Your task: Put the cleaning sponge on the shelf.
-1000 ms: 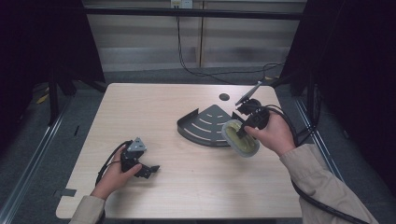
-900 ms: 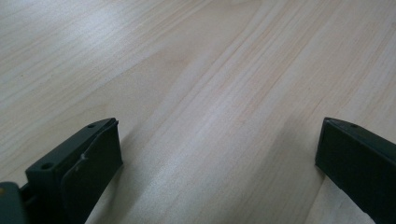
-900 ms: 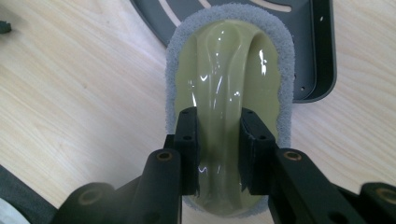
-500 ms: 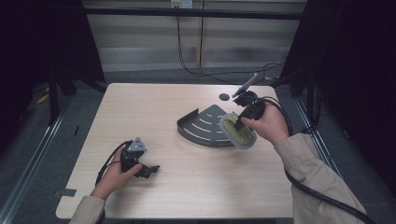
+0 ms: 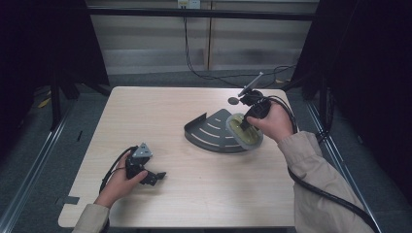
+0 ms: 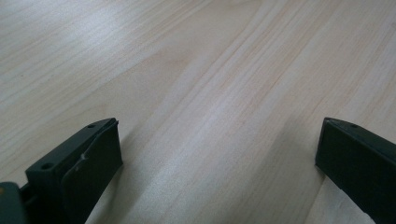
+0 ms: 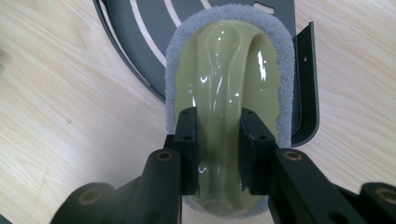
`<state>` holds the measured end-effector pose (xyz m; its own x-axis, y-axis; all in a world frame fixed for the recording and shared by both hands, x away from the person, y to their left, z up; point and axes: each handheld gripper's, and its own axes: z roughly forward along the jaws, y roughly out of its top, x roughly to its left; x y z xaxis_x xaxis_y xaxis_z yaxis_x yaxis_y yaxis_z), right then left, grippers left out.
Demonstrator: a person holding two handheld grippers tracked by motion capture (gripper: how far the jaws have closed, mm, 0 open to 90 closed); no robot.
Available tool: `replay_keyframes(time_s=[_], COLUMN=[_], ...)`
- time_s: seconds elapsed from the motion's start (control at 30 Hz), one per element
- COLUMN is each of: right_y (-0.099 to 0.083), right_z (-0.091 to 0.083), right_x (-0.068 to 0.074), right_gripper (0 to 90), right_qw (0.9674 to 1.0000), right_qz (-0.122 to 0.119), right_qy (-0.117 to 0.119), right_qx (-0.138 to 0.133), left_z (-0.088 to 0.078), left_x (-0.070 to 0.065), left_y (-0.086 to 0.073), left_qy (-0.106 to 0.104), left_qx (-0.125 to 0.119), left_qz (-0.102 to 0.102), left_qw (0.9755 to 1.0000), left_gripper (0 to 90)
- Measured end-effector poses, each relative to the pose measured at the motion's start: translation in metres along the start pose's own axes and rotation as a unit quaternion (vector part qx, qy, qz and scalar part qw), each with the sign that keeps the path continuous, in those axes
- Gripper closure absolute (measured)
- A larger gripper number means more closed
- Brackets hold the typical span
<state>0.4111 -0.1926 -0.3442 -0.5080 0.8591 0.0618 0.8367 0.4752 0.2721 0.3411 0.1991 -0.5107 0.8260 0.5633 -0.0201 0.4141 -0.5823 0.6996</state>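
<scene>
The scrubbing pad [image 7: 229, 88], light, with a slick stiff ridge handle that looks the best hold, hangs over the edge of the dark corner rack [image 5: 214, 131], right gripper [image 7: 218, 140] fingers clenched on that ridge, while the left gripper [image 6: 215, 163] rests spread apart on the bench [image 5: 194, 194].

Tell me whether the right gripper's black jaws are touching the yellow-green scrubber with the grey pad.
Touching. In the right gripper view, the right gripper has both black jaws pressed against the raised handle ridge of the yellow-green scrubber, with no gap on either side.
</scene>
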Motion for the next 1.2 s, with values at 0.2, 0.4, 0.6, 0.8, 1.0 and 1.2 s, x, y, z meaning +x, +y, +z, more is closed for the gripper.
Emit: replay_keyframes(time_s=[0.2, 0.4, 0.6, 0.8, 1.0, 1.2], right_y=[0.006, 0.013, 0.02, 0.024, 0.025, 0.028], right_z=[0.003, 0.006, 0.008, 0.012, 0.019, 0.026], right_x=[-0.005, -0.008, -0.008, -0.014, -0.02, -0.023], right_gripper=[72.3, 72.3, 72.3, 72.3, 72.3, 72.3], right_qw=[1.0, 1.0, 1.0, 0.9999, 0.9999, 0.9998], right_qz=[0.005, 0.003, -0.004, -0.008, -0.008, -0.011], right_qy=[0.004, 0.0, -0.004, -0.006, -0.01, -0.013], right_qx=[-0.003, -0.004, -0.003, -0.007, -0.006, -0.01], left_z=[0.0, 0.0, 0.0, 0.0, 0.0, 0.0], left_x=[0.0, 0.0, 0.0, 0.0, 0.0, 0.0], left_y=[0.0, 0.0, 0.0, 0.0, 0.0, 0.0], left_qy=[0.0, 0.0, 0.0, 0.0, 0.0, 0.0], left_qx=[0.0, 0.0, 0.0, 0.0, 0.0, 0.0], left_qz=[0.0, 0.0, 0.0, 0.0, 0.0, 0.0], left_qw=[1.0, 1.0, 1.0, 1.0, 1.0, 1.0], left_gripper=[0.0, 0.0, 0.0, 0.0, 0.0, 0.0])
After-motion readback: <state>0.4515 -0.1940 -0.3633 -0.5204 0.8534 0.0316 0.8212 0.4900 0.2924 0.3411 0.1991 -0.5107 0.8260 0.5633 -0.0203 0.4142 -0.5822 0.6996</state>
